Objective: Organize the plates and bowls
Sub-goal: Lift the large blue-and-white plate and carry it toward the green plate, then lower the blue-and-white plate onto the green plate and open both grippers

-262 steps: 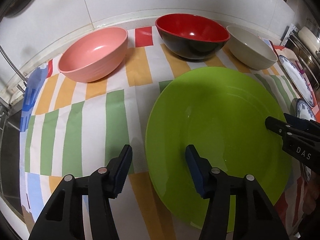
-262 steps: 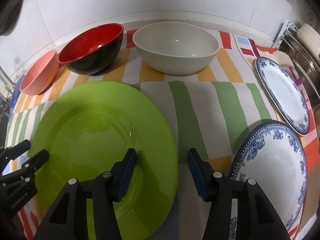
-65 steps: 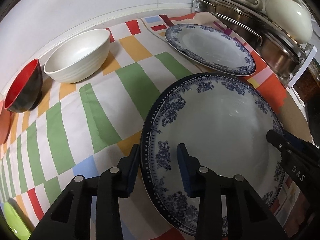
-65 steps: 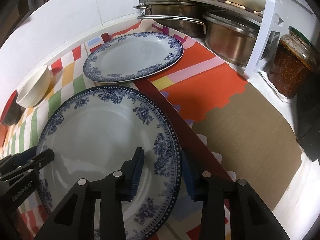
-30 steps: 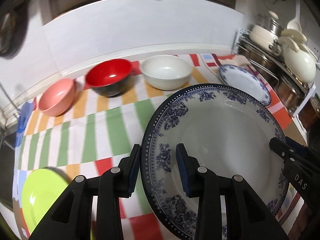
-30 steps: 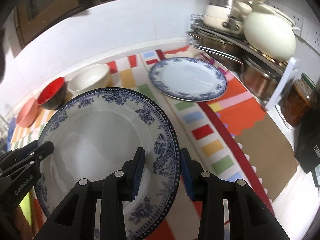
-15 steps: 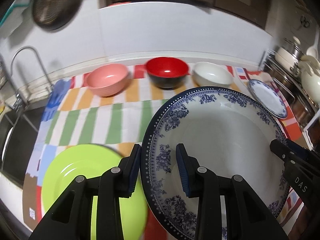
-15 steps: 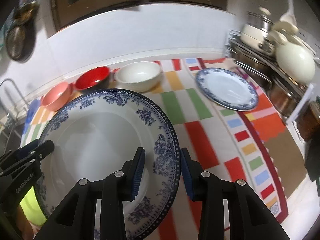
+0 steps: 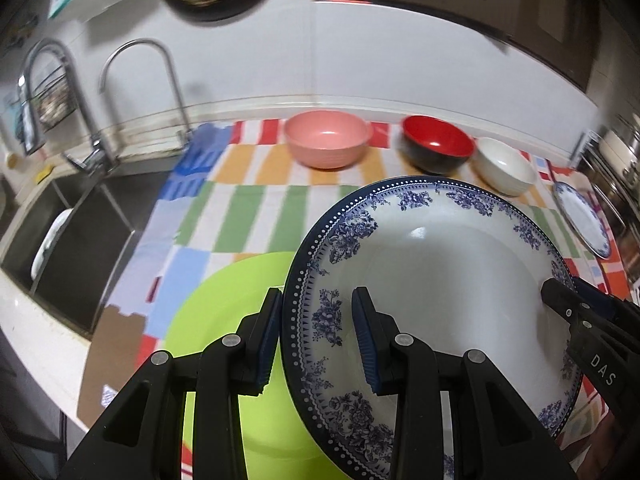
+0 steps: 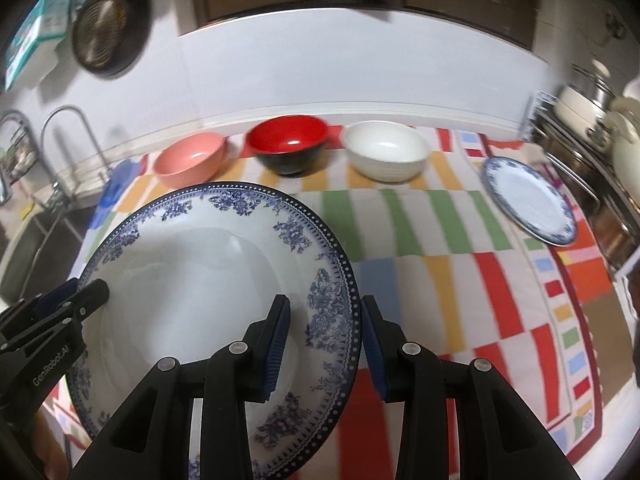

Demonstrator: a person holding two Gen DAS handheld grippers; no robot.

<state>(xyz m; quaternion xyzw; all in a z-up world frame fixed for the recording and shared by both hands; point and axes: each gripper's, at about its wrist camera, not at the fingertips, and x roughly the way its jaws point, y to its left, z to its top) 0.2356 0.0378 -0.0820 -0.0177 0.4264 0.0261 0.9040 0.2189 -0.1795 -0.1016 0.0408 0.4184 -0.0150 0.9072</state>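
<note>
While you hold the blue-flowered plate [image 9: 440, 280] up in the air, both claws are pinching its rim: your left gripper [image 9: 316, 336] on one edge, your right gripper [image 10: 324, 340] on the other. The lime green plate [image 9: 224, 320] sits on the striped cloth [image 9: 256, 216] below, partly under the one you hold. If one claw pulls or tips faster than the other, the smooth rim could slip out. Then it could fall and crack, maybe on the green one. Come down too fast and they could bang together.
</note>
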